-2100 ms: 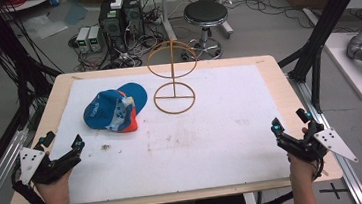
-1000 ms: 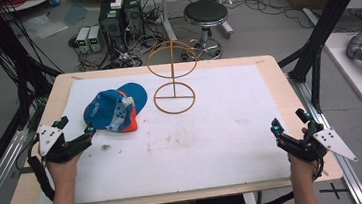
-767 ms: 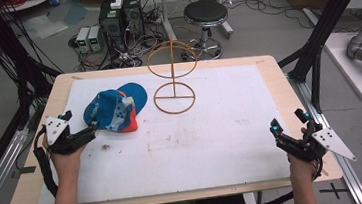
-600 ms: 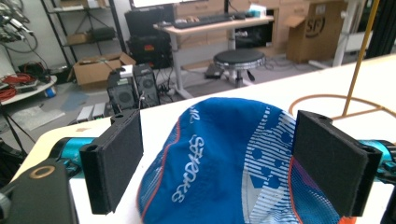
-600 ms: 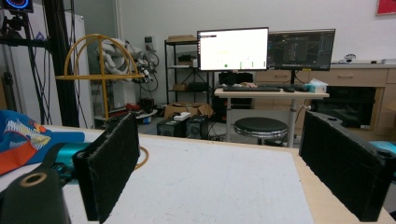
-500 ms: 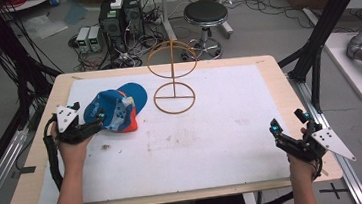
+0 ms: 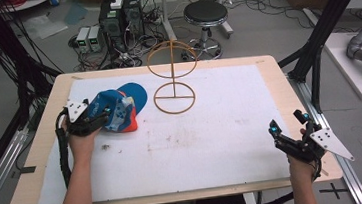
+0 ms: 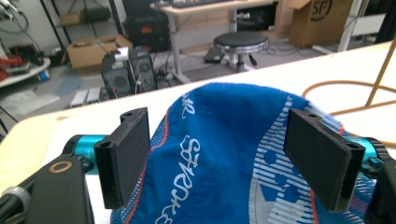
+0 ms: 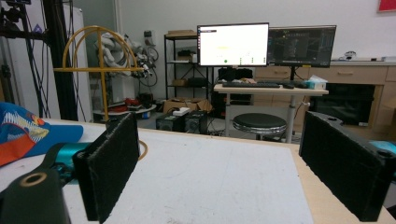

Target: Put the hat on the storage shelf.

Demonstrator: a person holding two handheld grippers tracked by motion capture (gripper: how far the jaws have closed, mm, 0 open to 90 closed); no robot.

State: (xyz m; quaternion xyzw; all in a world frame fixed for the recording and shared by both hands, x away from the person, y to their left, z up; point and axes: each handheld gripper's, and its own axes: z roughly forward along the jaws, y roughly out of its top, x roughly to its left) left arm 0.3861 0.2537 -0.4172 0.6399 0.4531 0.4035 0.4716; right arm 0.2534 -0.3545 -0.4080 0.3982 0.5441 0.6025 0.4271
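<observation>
A blue cap with white lettering and an orange patch lies at the left rear of the white mat. My left gripper reaches into it from the left. In the left gripper view the cap's crown sits between the two black pads; the jaws have just been closing and still stand wide, with no clear squeeze on the cloth. A yellow wire stand stands just right of the cap. Near the table's front right corner my right gripper rests open with nothing between its pads.
The wire stand has a round base ring and an upright hoop. Behind the table, on the floor, are a black stool and computer boxes. Black frame posts flank the table. The wooden table edge borders the mat.
My left gripper has moved forward and right from the table's left front edge to the cap, and its jaws now straddle the cap's crown. The right gripper has stayed in place.
</observation>
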